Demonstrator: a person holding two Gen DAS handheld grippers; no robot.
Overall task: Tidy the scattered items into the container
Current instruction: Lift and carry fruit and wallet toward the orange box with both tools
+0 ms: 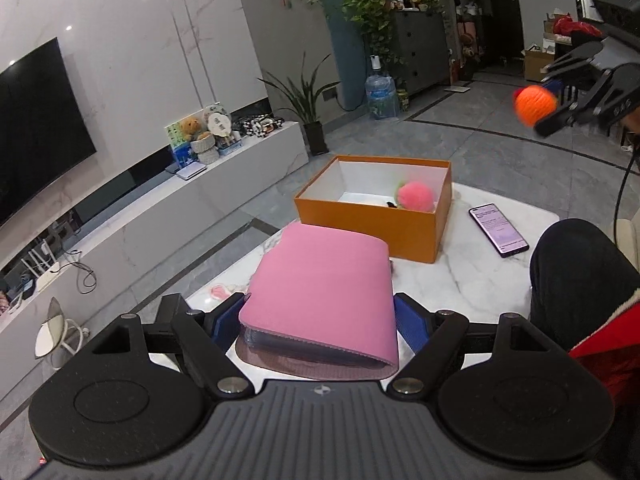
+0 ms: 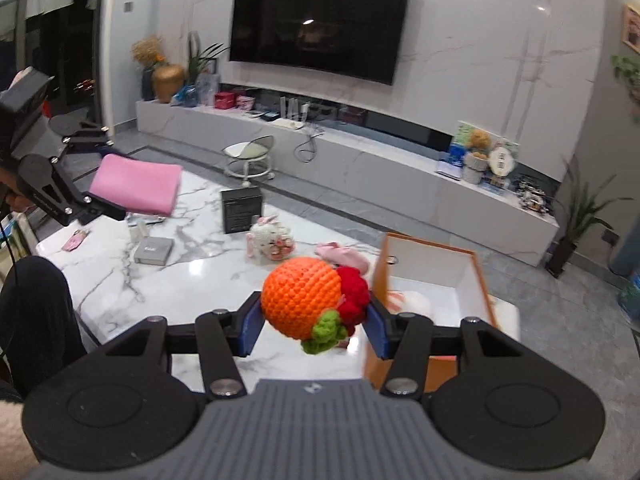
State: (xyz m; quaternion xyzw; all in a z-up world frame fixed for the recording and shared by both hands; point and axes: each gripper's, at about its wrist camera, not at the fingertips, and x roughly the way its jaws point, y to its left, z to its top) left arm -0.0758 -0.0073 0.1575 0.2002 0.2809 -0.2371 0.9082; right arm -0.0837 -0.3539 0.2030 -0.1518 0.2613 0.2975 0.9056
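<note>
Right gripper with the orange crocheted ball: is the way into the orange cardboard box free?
Probably yes. The right gripper holds the orange crocheted ball beside the open orange cardboard box; nothing covers its top.

Each hand-held gripper has a ribbed grey housing with a small logo at its front edge, flanked by two round black discs. Black linkage bars with silver screw heads run forward to fingers faced with blue pads (image 1: 412, 322), the same on the left gripper (image 1: 318, 320) and right gripper (image 2: 314, 322). The person wears dark trousers (image 1: 576, 280) and a red sleeve (image 1: 612, 364) with a pale fleecy trim; a black cable (image 1: 624, 184) hangs from the right gripper
</note>
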